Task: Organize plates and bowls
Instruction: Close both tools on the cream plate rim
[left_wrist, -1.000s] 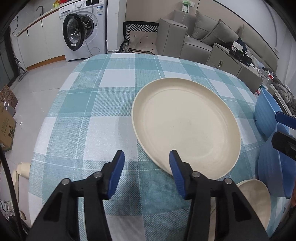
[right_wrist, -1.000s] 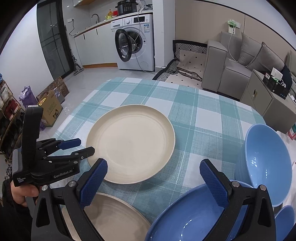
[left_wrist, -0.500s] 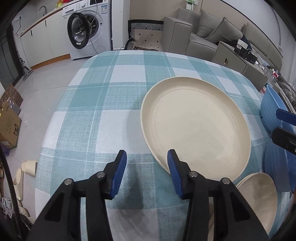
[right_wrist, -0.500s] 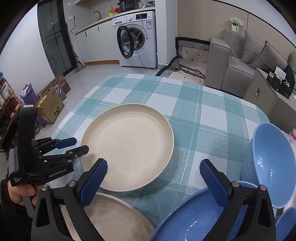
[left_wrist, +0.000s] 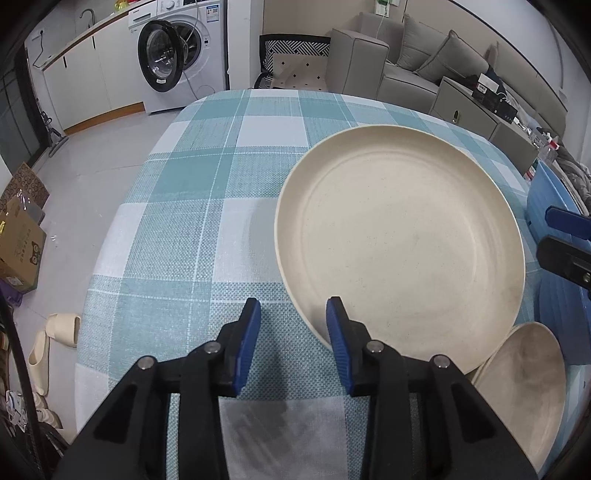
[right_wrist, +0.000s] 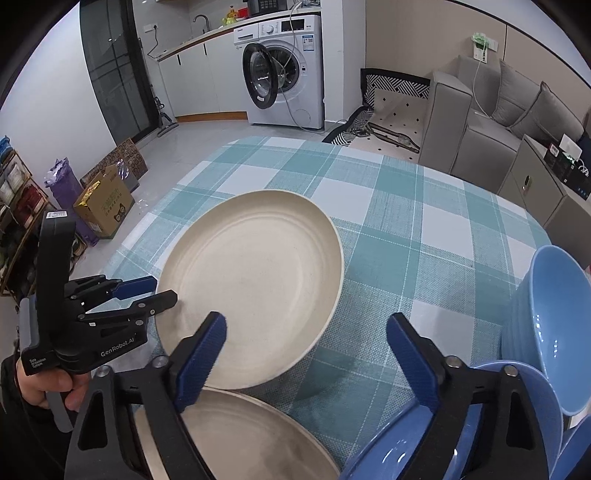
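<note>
A large cream plate (left_wrist: 399, 251) (right_wrist: 258, 288) lies on the checked tablecloth (left_wrist: 207, 229). My left gripper (left_wrist: 293, 314) (right_wrist: 147, 291) is at its near-left rim. Its jaws are closing with the rim between them, the right pad over the plate and the left pad over the cloth. No pad presses on the rim. A smaller cream plate (left_wrist: 524, 387) (right_wrist: 240, 435) lies close beside it. My right gripper (right_wrist: 306, 325) hangs over a blue bowl (right_wrist: 388, 450), its jaws closing on nothing. Another blue bowl (right_wrist: 554, 325) leans at the right.
The table's left edge (left_wrist: 96, 280) drops to a floor with slippers (left_wrist: 44, 347) and cardboard boxes (right_wrist: 103, 206). A washing machine (right_wrist: 280, 70) with its door open stands at the back. A grey sofa (right_wrist: 480, 118) and a low cabinet (right_wrist: 546, 184) are behind the table.
My left gripper's jaws have narrowed and come closer to the large plate's rim. My right gripper's jaws have also narrowed while that hand stayed in place.
</note>
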